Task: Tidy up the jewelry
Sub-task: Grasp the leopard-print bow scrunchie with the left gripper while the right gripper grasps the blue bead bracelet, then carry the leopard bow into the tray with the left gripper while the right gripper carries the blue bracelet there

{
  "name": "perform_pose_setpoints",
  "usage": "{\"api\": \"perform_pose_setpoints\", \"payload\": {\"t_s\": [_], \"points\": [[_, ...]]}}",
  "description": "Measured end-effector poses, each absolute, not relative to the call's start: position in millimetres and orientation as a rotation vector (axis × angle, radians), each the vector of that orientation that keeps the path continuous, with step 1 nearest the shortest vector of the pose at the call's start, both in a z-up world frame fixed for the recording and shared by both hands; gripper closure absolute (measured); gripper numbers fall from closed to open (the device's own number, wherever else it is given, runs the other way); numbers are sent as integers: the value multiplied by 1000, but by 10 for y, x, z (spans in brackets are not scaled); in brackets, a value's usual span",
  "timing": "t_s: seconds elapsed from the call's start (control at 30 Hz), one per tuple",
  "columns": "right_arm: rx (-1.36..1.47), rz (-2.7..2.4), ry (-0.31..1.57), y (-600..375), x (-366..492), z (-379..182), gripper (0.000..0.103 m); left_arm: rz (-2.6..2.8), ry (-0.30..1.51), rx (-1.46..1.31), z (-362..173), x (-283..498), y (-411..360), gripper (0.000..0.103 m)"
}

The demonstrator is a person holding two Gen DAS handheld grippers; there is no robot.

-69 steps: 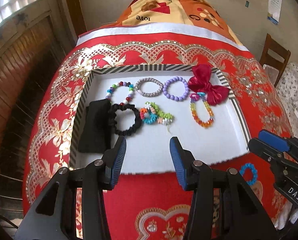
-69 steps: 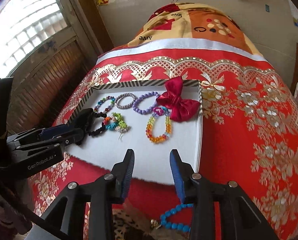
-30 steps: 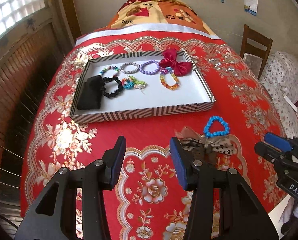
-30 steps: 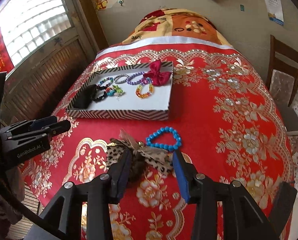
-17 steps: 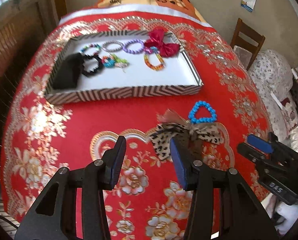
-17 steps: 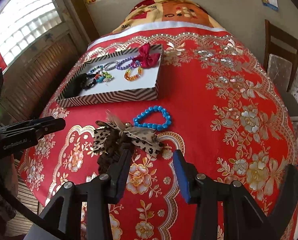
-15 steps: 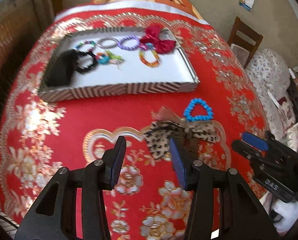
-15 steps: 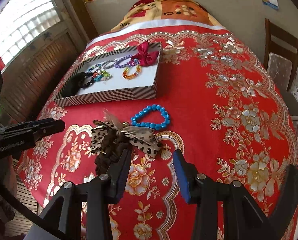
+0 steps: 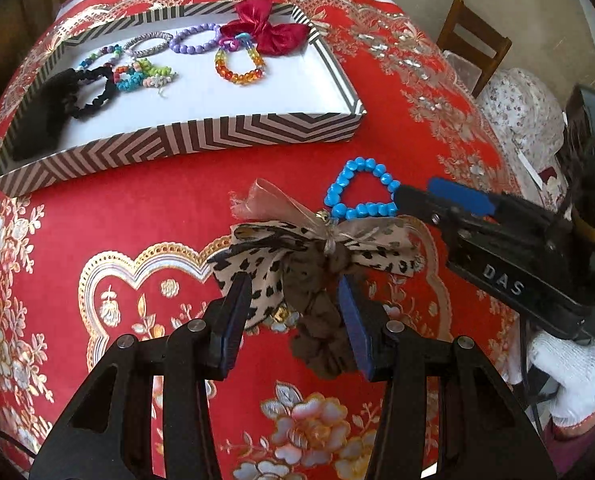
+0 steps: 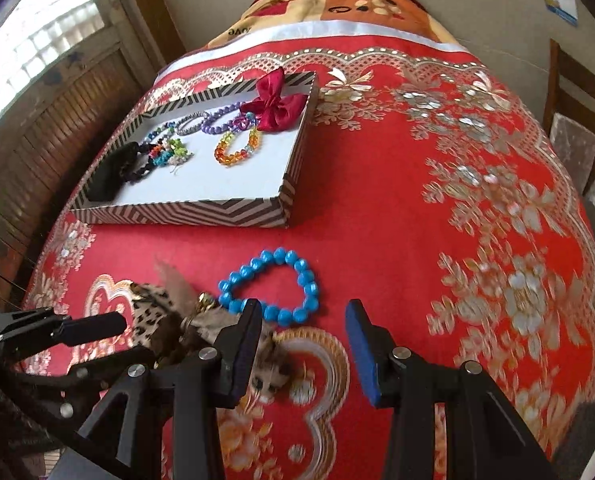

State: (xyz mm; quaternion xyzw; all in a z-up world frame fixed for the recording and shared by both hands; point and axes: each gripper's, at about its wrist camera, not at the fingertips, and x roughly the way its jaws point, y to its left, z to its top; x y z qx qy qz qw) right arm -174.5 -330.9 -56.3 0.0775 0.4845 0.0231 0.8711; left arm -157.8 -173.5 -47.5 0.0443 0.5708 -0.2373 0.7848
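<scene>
A leopard-print bow scrunchie (image 9: pixel 317 256) lies on the red tablecloth, with a blue bead bracelet (image 9: pixel 359 194) just behind it. My left gripper (image 9: pixel 293 312) is open, its fingers on either side of the scrunchie's brown part. My right gripper (image 10: pixel 303 332) is open and sits just in front of the blue bracelet (image 10: pixel 271 286); it shows at the right in the left wrist view (image 9: pixel 441 200). The zigzag-patterned tray (image 9: pixel 201 136) farther back holds several bracelets, a black scrunchie (image 9: pixel 85 88) and a red bow (image 9: pixel 265 28).
A wooden chair (image 9: pixel 471 44) stands beyond the table's right side. A wooden shutter wall (image 10: pixel 41 120) runs along the left. A patterned blanket (image 10: pixel 337 8) lies at the far end. A white-gloved hand (image 9: pixel 565 376) holds the right gripper.
Both grippers have pulled back from the tray and come down to the loose items in front. The left gripper now straddles the leopard scrunchie; the right has closed in on the blue bracelet.
</scene>
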Motion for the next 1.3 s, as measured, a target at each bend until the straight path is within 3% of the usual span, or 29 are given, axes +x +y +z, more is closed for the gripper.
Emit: {"api": "perform_pose_setpoints", "payload": {"t_s": [0.13, 0.33, 0.37, 0.4, 0.57, 1.3], "points": [[121, 49, 1024, -3282, -1579, -654, 62, -502, 1236, 122, -553, -1523, -1763, 58], [11, 35, 1031, -3157, -1485, -770, 88, -523, 1238, 135, -640, -1503, -1807, 60], [-4, 34, 1024, -3141, -1485, -775, 90, -525, 1227, 139, -635, -1503, -1809, 68], [-8, 33, 1017, -3138, -1485, -774, 93, -534, 1234, 135, -640, -1498, -1809, 83], [46, 46, 988, -3198, -1528, -700, 93, -547, 1231, 111, -576, -1493, -1714, 89], [60, 140, 790, -3098, -1958, 385, 93, -441, 1027, 87, 271, -1501, -1233, 90]]}}
